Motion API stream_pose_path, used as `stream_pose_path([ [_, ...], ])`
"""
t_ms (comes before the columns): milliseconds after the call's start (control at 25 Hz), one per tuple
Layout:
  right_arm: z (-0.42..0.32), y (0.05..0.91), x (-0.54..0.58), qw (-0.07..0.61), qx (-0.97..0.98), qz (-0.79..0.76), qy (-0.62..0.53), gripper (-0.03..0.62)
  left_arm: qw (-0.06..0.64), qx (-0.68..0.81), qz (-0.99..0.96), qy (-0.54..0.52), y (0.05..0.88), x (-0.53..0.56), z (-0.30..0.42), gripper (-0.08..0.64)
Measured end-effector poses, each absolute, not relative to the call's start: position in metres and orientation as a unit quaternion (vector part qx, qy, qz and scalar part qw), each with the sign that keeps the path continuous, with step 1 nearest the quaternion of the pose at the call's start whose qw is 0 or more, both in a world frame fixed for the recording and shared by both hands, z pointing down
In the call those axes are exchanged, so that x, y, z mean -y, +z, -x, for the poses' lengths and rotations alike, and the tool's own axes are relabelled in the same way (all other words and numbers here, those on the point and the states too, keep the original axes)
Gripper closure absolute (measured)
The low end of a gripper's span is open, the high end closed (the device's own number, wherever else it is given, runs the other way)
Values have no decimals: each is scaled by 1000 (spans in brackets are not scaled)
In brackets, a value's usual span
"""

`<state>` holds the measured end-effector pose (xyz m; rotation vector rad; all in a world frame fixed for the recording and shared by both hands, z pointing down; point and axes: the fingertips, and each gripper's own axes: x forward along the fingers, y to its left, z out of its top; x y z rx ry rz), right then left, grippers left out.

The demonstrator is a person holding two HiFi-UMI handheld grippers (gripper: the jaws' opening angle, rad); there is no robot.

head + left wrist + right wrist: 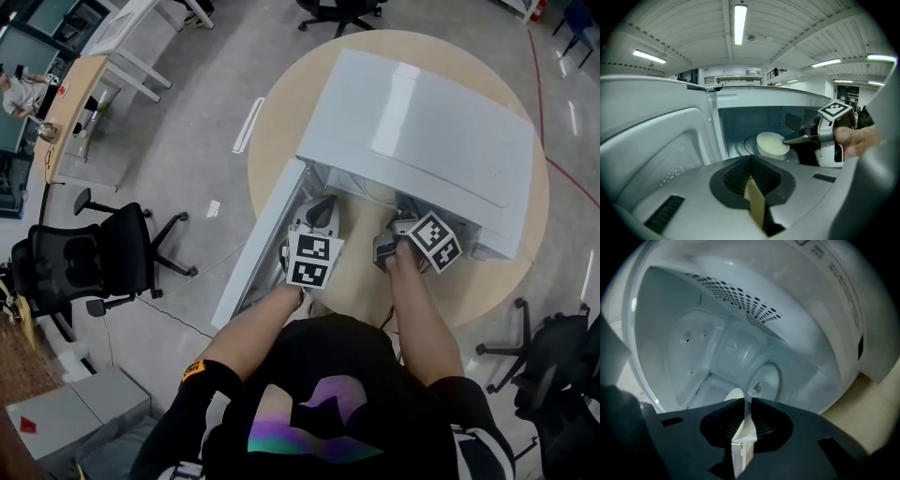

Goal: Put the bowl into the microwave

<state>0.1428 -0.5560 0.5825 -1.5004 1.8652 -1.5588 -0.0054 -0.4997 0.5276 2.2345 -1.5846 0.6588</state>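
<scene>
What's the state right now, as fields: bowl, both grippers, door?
bowl: inside the microwave, over the turntable; cannot tell if it is set down
right gripper: shut on the bowl's rim, reaching into the cavity
left gripper: shut, empty, outside the opening
door: open, swung to the left

The microwave is viewed steeply from overhead; its open cavity is faced closely by both gripper views.
</scene>
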Motion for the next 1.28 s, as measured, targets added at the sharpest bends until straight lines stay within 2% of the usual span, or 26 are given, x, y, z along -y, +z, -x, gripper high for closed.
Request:
stream_pose_path([
  [560,-141,600,577,150,-617,534,-559,532,164,552,-788,217,518,504,1,512],
  [1040,-146,582,584,190,-634,538,-523,532,159,549,-795,204,506,501,2,512],
  [1280,-158,573,561,180,-631,567,-497,532,158,539,-807,181,491,486,1,512],
])
